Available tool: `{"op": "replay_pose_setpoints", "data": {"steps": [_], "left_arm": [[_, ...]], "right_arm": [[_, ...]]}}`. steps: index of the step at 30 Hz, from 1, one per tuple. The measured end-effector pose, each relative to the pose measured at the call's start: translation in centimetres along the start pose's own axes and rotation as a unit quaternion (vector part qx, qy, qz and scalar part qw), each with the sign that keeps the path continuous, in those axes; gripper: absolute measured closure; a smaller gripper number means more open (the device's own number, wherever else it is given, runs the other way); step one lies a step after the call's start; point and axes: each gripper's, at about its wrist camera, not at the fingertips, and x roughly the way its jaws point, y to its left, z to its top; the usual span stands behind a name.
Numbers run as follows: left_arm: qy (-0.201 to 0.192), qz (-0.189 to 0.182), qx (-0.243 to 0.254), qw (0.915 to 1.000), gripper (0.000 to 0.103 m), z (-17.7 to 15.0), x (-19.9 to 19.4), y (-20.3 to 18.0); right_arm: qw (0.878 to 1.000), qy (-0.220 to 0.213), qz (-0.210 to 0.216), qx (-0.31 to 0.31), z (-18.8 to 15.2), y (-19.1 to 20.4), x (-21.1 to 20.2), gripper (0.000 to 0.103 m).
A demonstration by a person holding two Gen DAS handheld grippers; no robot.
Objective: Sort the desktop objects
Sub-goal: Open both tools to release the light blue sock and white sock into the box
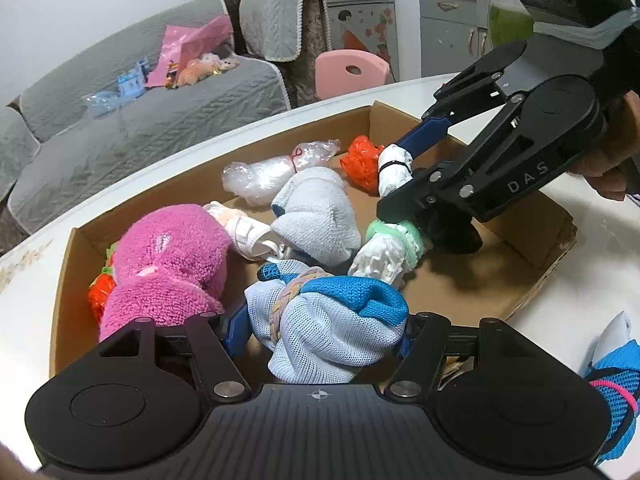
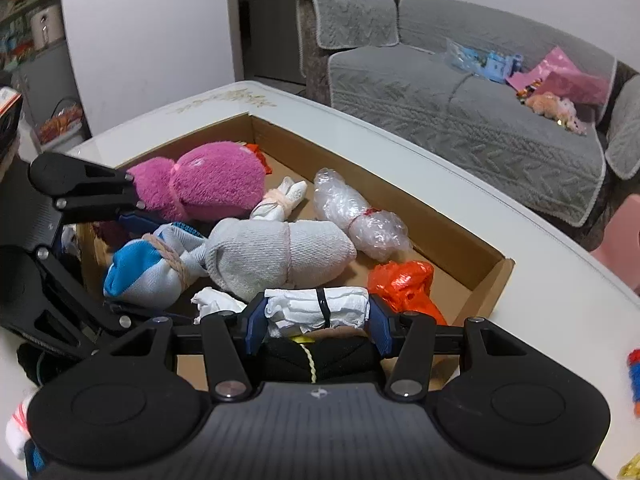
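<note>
The white tissue bundle tied with a black band [image 2: 318, 307], clamped in the right gripper [image 2: 318, 322] jaws above the shallow cardboard tray [image 2: 490, 276] on the white table [image 2: 540, 300], should probably go down gently, while the left gripper [image 1: 320, 326] jaws clamp the blue-and-white mesh bundle [image 1: 328, 320].

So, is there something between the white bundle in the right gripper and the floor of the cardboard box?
Yes. A black bundle lies directly under the white paper bundle that the right gripper holds over the cardboard box. Bare box floor shows just right of it.
</note>
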Motion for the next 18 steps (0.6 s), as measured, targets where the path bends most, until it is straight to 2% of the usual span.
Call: {"op": "replay_pose_setpoints", "data": {"steps": [6, 11, 13, 17, 18], "left_arm": [[0.001, 0.004, 0.002, 1.0000, 0.032, 0.1, 0.1, 0.1], [-0.003, 0.027, 0.016, 0.9995, 0.027, 0.3, -0.2, -0.1], [-0.007, 0.031, 0.024, 0.9992, 0.015, 0.3, -0.6, -0.2], [-0.022, 0.037, 0.034, 0.9985, 0.003, 0.6, -2.0, -0.6], [-0.028, 0.041, 0.038, 0.9980, 0.001, 0.7, -2.4, -0.8]], "right_arm": [[0.999, 0.001, -0.018, -0.034, 0.2, 0.8, -0.1, 0.055], [0.998, 0.006, -0.037, -0.056, 0.6, 1.3, -0.3, 0.054], [0.998, -0.001, -0.037, -0.056, 0.7, 1.3, -0.7, 0.050], [0.998, -0.021, -0.041, -0.045, 0.9, 1.2, -2.0, 0.033], [0.998, -0.027, -0.043, -0.044, 1.0, 1.2, -2.4, 0.031]]}}
